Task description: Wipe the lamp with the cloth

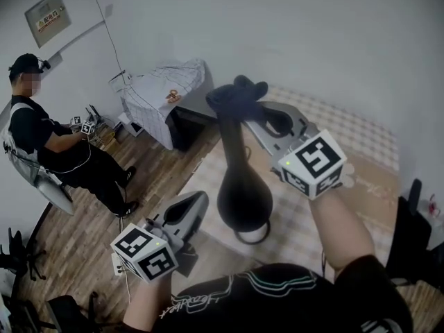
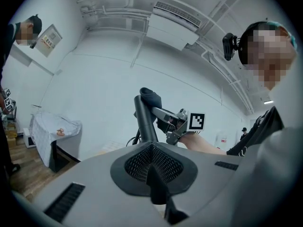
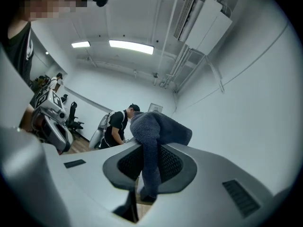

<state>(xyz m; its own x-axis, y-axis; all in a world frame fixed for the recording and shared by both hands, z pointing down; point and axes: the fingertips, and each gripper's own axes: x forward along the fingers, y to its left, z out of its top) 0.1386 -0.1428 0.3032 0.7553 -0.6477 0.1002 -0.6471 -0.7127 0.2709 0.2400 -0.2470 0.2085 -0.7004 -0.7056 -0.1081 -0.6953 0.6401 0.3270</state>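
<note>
Cloth between right gripper's jaws

Bright, even, cool light falls from the ceiling light strips above the lamp, which carries a faint sheen, shadows around it stay soft, and both gripper views bow strongly and vignette to black at their edges.

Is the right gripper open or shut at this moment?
Shut on the cloth: the right gripper pinches the dark cloth between its jaws, and a bunch bulges above them.
</note>
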